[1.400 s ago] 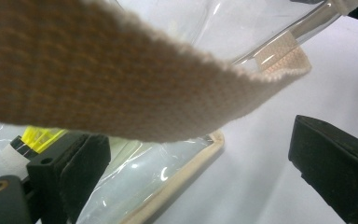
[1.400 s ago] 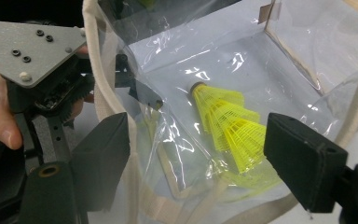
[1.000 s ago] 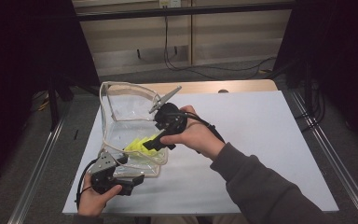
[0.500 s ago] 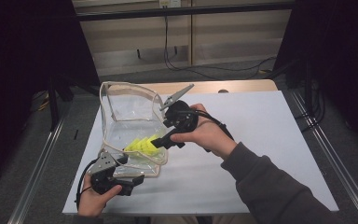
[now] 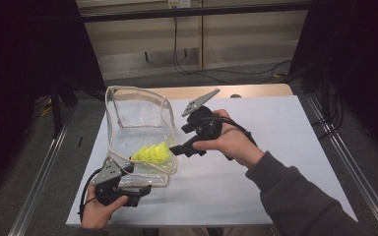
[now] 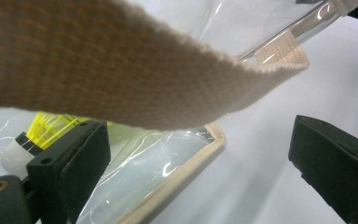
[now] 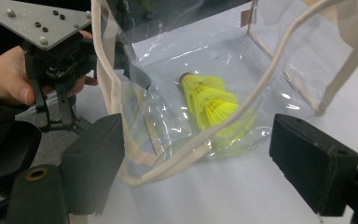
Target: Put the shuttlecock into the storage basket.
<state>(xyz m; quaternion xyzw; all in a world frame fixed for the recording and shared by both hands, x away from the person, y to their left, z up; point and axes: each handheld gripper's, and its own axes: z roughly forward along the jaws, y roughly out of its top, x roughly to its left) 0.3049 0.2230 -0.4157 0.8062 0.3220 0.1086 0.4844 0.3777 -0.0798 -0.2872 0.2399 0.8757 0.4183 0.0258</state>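
A clear plastic bag (image 5: 138, 128) with beige webbing trim is stood open on the white table (image 5: 256, 187), and yellow shuttlecocks (image 5: 152, 153) are seen lying inside it near its lower front edge. The left gripper (image 5: 140, 189) is kept at the bag's front corner, apparently to steady it; its jaws are spread wide in its own view, with a strap (image 6: 135, 74) passing in front and nothing visibly pinched. The right gripper (image 5: 176, 149) is held just outside the mouth, jaws wide apart and empty, aimed at the shuttlecocks (image 7: 212, 105).
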